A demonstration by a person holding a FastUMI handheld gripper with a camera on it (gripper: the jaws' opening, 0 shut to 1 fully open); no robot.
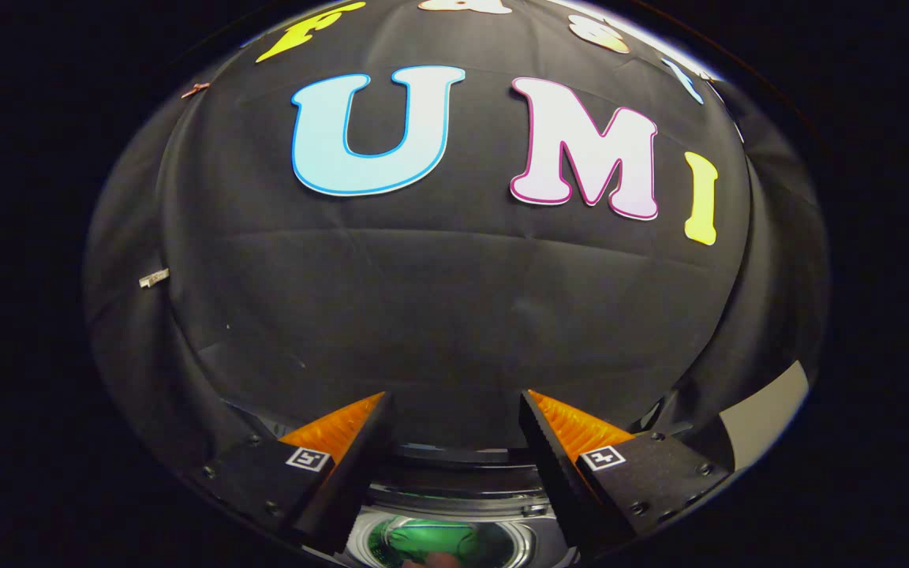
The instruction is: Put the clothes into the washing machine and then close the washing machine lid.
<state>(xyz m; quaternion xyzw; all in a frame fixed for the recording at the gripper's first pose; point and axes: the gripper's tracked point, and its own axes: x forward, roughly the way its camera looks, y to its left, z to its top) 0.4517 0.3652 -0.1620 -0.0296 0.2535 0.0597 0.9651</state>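
My gripper (454, 398) is open, its two fingers spread wide with nothing between them, and it faces the black cloth wall. Below and between the fingers lies the washing machine's round opening (443, 544), a shiny metal ring around a drum. Inside the drum shows something green (423, 540), which looks like cloth. The machine's dark top edge (454, 456) runs across just behind the fingers. The lid cannot be made out.
The black cloth wall (454, 315) stands close ahead, beyond the fingers. A pale strip of floor or board (766, 410) shows past the right finger. Small metal clips (153, 277) are pinned to the cloth off to the left.
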